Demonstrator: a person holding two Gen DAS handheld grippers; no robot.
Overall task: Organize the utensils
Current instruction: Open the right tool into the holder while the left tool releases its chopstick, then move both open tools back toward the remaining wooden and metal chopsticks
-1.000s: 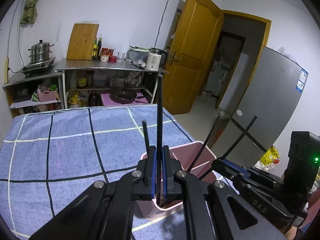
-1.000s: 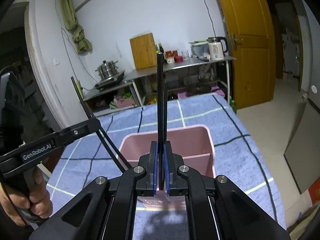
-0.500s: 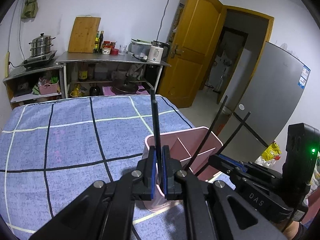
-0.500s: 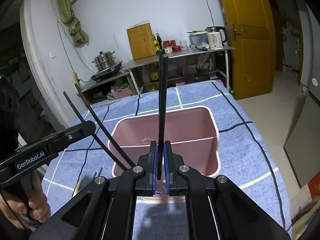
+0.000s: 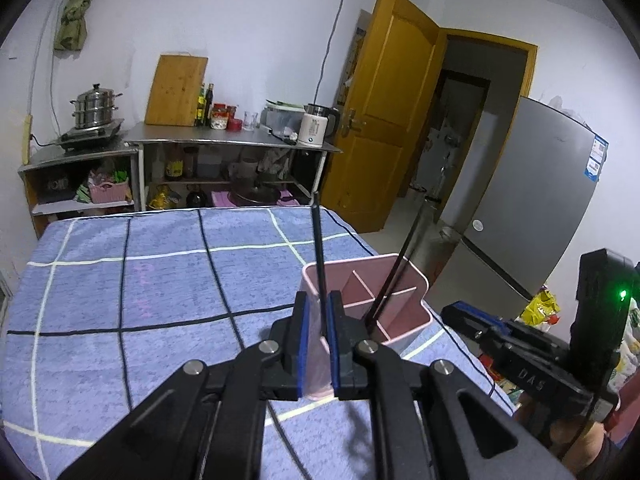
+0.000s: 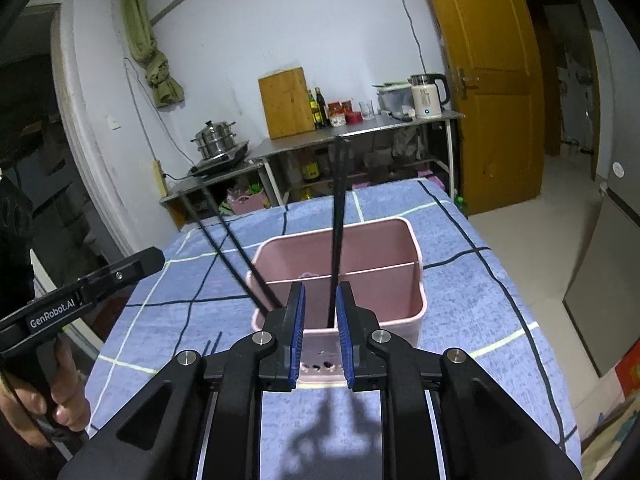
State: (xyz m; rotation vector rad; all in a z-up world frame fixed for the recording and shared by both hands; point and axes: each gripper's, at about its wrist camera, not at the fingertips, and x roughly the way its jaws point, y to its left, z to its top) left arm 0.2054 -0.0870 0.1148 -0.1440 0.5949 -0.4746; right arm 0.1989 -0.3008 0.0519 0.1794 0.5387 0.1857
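Note:
A pink divided holder stands on the blue checked cloth. Black chopsticks stand in it: one in line with my left gripper, and a pair leaning left in the right wrist view. Another black chopstick stands in the holder's near compartment in front of my right gripper. Both grippers have their jaws parted and hold nothing. The left gripper also shows at the left of the right wrist view.
The cloth-covered table drops off at its right edge by a grey fridge. Two loose dark sticks lie on the cloth left of the holder. A steel counter with kettle, bottles and pot stands behind.
Both grippers have opened and let go of their chopsticks, which now stand in the pink holder. Both grippers have drawn back slightly.

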